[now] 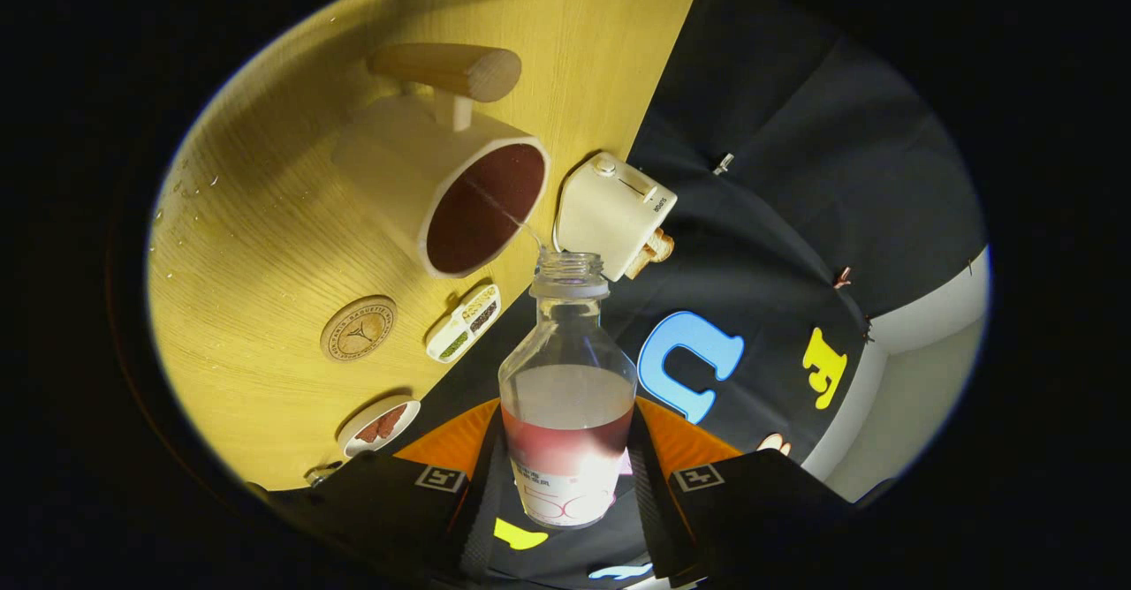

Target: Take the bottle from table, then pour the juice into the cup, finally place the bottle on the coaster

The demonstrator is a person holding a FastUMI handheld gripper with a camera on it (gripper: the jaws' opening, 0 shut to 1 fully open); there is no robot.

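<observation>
Your gripper (565, 475) grips the bottle (567, 396): both fingers press on its lower body, one on each side, and the bottle stands out straight ahead between them. The bottle is clear and has no cap; red juice (565, 444) sits in its lower part. The fingers cover the sides of the label, and you cannot see the bottom of the bottle.

The whole scene looks tilted, so the table (265, 245) runs up at a slant to the left of the fingers. A thin stream (512, 215) of juice goes from the mouth of the bottle to the cup (442, 192), which is just beyond the mouth and a little to the left. The cup is white with a wooden handle, and its inside already shows red. How full it is, you cannot tell.

The coaster (358, 329), round and of wood, lies on the table left of the bottle's neck, apart from the cup. A small white tray (464, 322) with compartments lies beside it, nearer the bottle. A round dish (380, 425) lies just ahead of the left finger, partly cut off. A white box (614, 215) with a knob is just beyond the mouth, to the right; what it is stays unclear. Small drops lie on the far left part of the table.
</observation>
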